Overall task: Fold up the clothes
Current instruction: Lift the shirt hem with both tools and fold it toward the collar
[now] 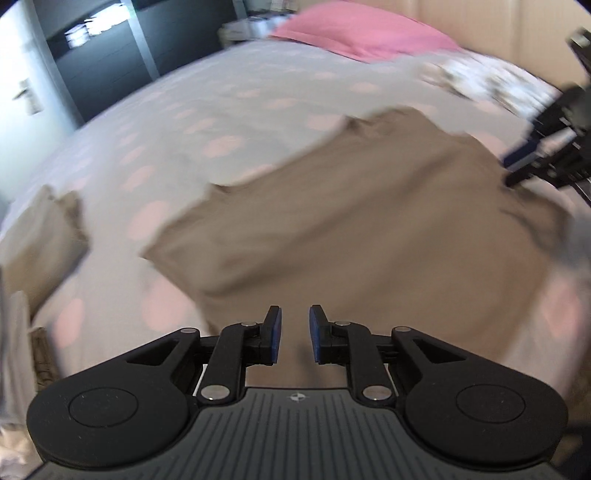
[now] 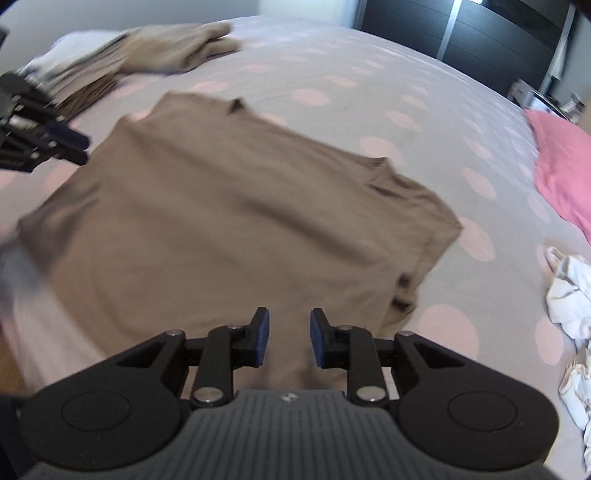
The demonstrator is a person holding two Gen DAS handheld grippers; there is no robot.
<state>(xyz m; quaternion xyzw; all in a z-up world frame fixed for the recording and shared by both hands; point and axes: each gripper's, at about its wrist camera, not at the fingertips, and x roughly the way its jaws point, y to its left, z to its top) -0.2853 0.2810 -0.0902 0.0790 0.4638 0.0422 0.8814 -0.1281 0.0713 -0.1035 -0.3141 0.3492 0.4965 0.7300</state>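
Note:
A tan T-shirt (image 1: 351,221) (image 2: 240,221) lies spread flat on the bed, partly folded, with a sleeve tucked at one side. In the left wrist view my left gripper (image 1: 295,332) hovers over the shirt's near edge, jaws a little apart with only cloth below them. The right gripper (image 2: 290,338) hangs over the opposite near edge, also open, with nothing pinched. Each gripper shows in the other's view: the right gripper (image 1: 511,170) at the shirt's right side, the left gripper (image 2: 79,147) at its left side.
The bed cover (image 1: 184,110) (image 2: 369,74) is grey with pink dots. A stack of folded tan clothes (image 1: 40,229) (image 2: 166,48) lies beside the shirt. A pink pillow (image 1: 354,33) (image 2: 565,166), crumpled white clothes (image 2: 569,295) and a dark wardrobe (image 1: 103,55) surround it.

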